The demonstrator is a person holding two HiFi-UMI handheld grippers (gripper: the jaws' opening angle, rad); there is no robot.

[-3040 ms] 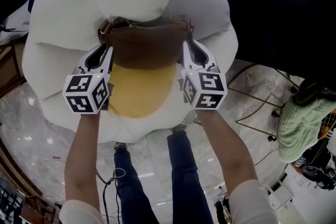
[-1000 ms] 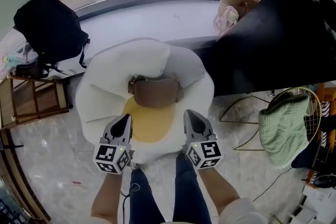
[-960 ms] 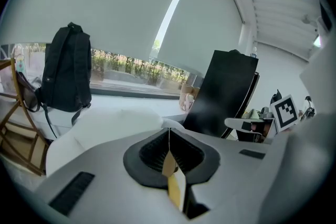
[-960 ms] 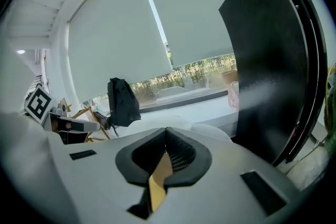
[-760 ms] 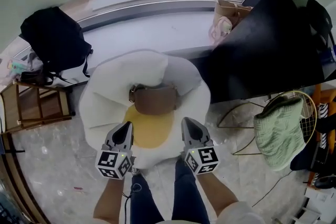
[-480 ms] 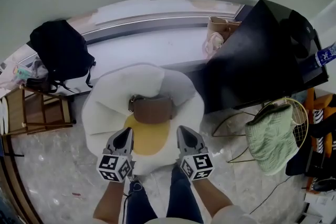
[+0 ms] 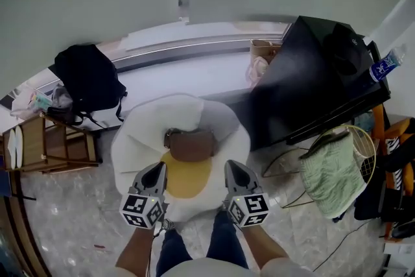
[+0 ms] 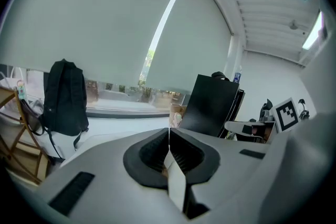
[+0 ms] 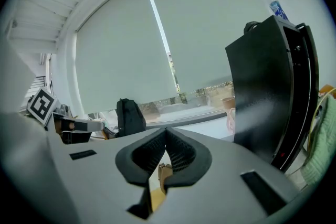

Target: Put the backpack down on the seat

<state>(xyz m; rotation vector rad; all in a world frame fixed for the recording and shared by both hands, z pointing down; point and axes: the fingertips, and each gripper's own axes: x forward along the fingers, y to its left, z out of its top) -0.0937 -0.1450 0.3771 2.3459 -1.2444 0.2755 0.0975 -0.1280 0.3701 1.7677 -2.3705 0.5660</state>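
Left gripper and right gripper, head view: both have their jaws pressed together with nothing between them, and both hang over the near edge of the seat. Each gripper's own view confirms the pads meeting at the tips.

The brown backpack lies on the seat, across the far edge of the yellow centre and against the white back cushion, apart from both grippers.

Edges and free room: the seat's far edge lies just beside the window ledge. Its right edge is near a black panel, perhaps a case or a screen; the view does not settle which. A wooden rack stands near the left edge, with a black backpack on the ledge behind it. Bare marble floor lies open on the near left. A green cloth fills the near right.

Change: three seconds earlier both grippers flanked the brown backpack. A second ago they were already clear of it, and the brown backpack has not shifted since. The head view now takes in more of the room.
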